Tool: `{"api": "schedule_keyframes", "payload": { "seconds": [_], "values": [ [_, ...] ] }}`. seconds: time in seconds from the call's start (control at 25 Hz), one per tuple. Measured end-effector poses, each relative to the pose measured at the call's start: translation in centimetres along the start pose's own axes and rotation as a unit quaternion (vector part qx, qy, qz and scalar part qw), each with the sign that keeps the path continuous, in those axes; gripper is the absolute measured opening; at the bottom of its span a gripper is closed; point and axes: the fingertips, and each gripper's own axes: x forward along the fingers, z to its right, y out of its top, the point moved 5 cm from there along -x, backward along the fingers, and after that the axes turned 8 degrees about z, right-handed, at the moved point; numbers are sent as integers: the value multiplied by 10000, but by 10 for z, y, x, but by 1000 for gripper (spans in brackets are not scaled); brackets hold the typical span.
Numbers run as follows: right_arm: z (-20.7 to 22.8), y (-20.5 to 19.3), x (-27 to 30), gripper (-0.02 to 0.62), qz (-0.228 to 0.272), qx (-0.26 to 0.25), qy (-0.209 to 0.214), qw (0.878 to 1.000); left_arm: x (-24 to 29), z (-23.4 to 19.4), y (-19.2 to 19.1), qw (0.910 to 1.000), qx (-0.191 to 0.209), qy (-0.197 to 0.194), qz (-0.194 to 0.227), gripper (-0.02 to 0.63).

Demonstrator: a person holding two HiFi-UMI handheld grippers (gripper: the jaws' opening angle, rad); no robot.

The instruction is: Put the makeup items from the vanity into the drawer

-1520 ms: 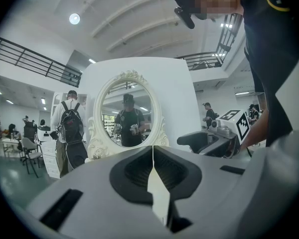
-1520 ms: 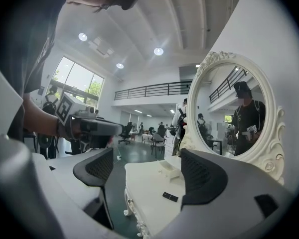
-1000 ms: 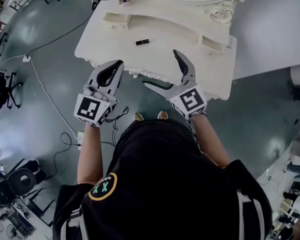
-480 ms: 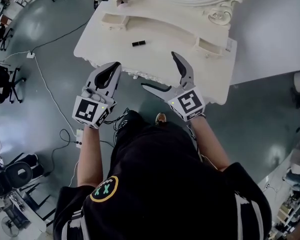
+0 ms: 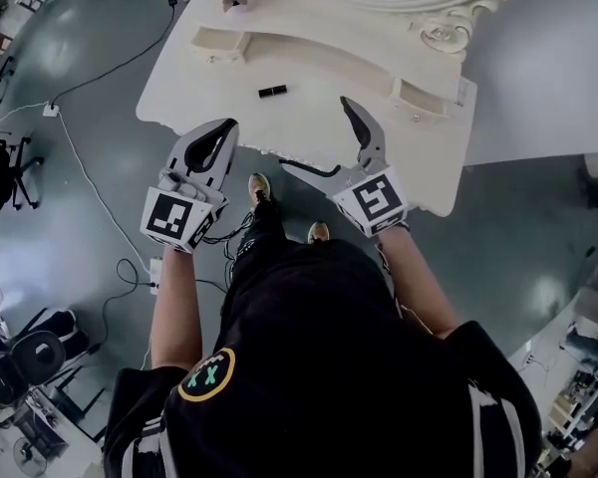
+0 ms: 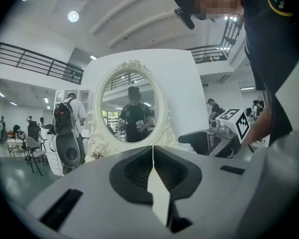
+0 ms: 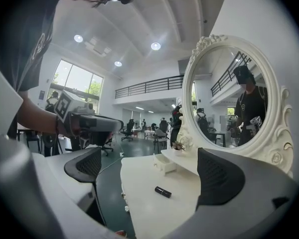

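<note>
Head view: approach step, nothing grasped yet. Left claw pressed together, empty; right claw wide, empty. 1 black tube mid-worktop, beyond both. Next: reach right claw forward, straddle tube, close.

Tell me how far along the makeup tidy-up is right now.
Nothing looks done: the black makeup tube lies on the vanity, untouched. Nothing is in hand: the left tool is shut and empty, the right tool open and empty, both at the front edge. Left: grasp the tube and put it in a drawer; the small drawer looks pulled out.
</note>
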Motion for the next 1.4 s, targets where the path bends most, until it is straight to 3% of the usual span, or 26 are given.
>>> {"api": "schedule_keyframes", "payload": {
  "seconds": [0.44,0.88,1.12,1.4],
  "values": [
    [40,-19,97,600,-396,132,-365,9985,53,-102,-33,9985,-247,-483,-50,26],
    [59,-41,163,600,-854,6,-606,9945,78,-165,-67,9926,-496,-1090,-189,26],
    [71,-68,178,600,-1093,91,-475,9928,89,-179,-79,9934,-580,-944,-297,26],
    [87,-143,188,600,-1640,283,-203,9858,101,-186,-75,9948,-753,-582,-350,26]
  ]
}}
